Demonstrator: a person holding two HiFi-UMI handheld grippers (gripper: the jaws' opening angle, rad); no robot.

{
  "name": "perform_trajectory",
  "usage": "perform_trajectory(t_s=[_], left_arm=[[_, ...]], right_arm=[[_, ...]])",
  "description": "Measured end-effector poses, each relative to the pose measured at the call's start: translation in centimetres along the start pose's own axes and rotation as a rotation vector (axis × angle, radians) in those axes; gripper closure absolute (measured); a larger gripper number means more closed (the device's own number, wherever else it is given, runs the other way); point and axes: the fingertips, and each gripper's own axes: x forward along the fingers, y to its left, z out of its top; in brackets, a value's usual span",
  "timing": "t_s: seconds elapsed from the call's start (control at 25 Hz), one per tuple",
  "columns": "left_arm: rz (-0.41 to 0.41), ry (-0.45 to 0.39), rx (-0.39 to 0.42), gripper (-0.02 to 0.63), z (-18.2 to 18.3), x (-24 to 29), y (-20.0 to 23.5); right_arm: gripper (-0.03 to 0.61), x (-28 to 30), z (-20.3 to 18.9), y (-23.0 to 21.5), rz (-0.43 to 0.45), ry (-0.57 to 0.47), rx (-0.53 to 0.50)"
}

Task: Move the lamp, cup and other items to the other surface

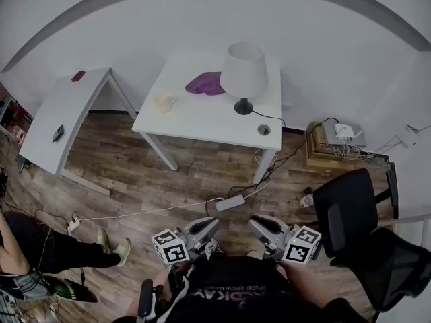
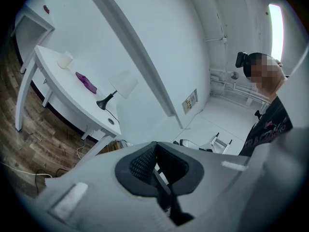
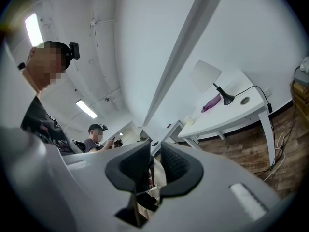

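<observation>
A white-shaded lamp [image 1: 244, 73] on a black base stands at the right of the white table [image 1: 202, 116]. A purple cloth [image 1: 205, 83] lies beside it, and a pale cup [image 1: 163, 103] stands at the left. A second white table [image 1: 64, 116] is further left. Both grippers are low near my body, far from the tables. The left gripper [image 1: 202, 233] has its pads together, empty [image 2: 154, 146]. The right gripper [image 1: 264, 229] stands slightly open with nothing between the pads [image 3: 154, 151]. The lamp [image 3: 205, 75] and cloth [image 3: 211, 102] also show in the right gripper view.
A black office chair [image 1: 353, 210] stands at the right. A power strip [image 1: 230, 202] and cables lie on the wooden floor under the table. A stack with a white box [image 1: 337, 143] sits by the wall. A person's legs [image 1: 60, 251] are at the left. Two small dark items [image 1: 58, 132] lie on the second table.
</observation>
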Motion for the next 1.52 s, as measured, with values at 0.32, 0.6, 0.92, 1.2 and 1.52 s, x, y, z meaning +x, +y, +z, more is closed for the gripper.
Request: perform_trajectory(t_s=[0.32,0.6,0.92,1.2,1.52], left_arm=[[-0.049,-0.023,-0.01,0.618,4.5,-3.3,4.6],[-0.018,-0.078,-0.044,0.618,6.0,-5.4,7.3],[0.059,-0.134,-0.052,0.618,7.5,-5.2,9.6],[0.168,-0.238,-0.028,0.618,9.8,-2.7,10.7],[0.304,-0.31,-0.021,0.618,11.6,0.5,11.9]], right_arm=[[0.506,6.5,0.6,-0.1,-0.064,-0.044,-0.033],[0.5,9.5,1.1,-1.2,-0.097,-0.014,-0.054],[0.48,11.3,5.5,-7.1,-0.173,0.019,-0.159],[0.468,12.7,12.2,-19.2,-0.342,0.107,-0.37],[0.446,18.1,18.1,-31.9,-0.415,0.271,-0.682]])
